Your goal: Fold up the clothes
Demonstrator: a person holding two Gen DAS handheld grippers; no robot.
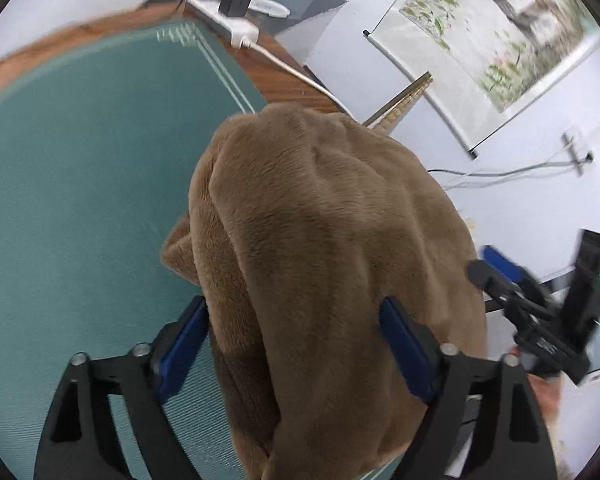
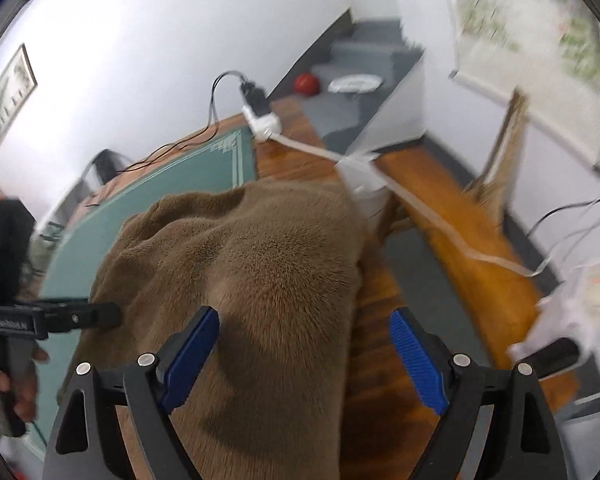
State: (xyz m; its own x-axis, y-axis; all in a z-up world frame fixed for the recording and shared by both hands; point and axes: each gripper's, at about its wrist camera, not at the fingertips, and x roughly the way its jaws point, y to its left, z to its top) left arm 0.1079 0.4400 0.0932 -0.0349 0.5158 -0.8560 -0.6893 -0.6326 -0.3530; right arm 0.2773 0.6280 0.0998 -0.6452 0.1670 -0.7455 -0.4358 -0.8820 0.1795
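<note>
Blue-padded fingers of the left gripper stand spread wide, with the brown fleece garment bunched between and draped over them — nothing pinched. Across in the right wrist view, the right gripper is likewise spread, its left pad touching the same garment, which hangs over the edge of the green mat and the wooden table. Farther off lie a white power strip and its cord, then a scroll painting on the white wall.
</note>
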